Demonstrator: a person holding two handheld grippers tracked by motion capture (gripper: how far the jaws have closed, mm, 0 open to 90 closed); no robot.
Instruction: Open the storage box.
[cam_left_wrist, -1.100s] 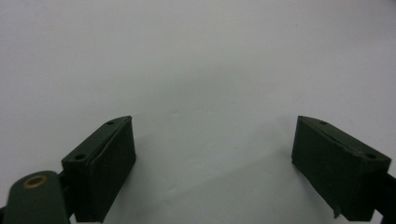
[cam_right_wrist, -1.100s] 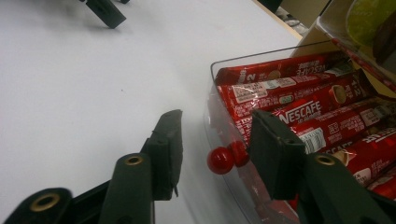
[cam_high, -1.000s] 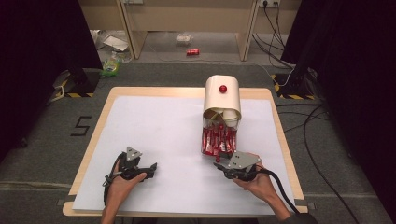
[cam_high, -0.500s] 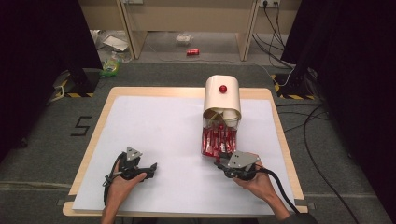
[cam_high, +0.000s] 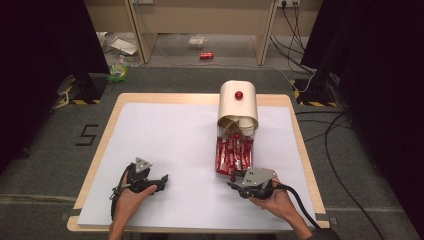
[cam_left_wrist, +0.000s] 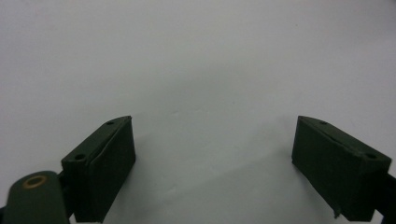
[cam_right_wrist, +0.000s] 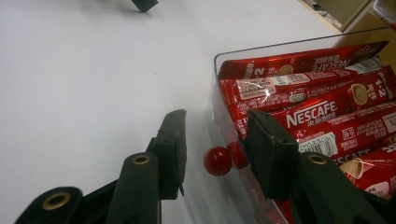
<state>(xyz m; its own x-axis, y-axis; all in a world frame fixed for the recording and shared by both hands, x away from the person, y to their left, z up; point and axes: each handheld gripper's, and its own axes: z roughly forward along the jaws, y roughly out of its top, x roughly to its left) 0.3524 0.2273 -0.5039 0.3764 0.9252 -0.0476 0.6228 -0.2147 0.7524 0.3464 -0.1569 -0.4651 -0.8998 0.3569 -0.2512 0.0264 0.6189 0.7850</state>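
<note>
Glossy foil sachets (cam_right_wrist: 327, 112) in a clear, probably plastic drawer (cam_right_wrist: 280, 49).

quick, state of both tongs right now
Left tongs: open, holding nothing.
Right tongs: open around the red knob, not clamped on it.

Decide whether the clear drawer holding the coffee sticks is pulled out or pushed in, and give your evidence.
Pulled out. The clear drawer juts forward from the cream dispenser, its coffee sticks uncovered from above.
</note>
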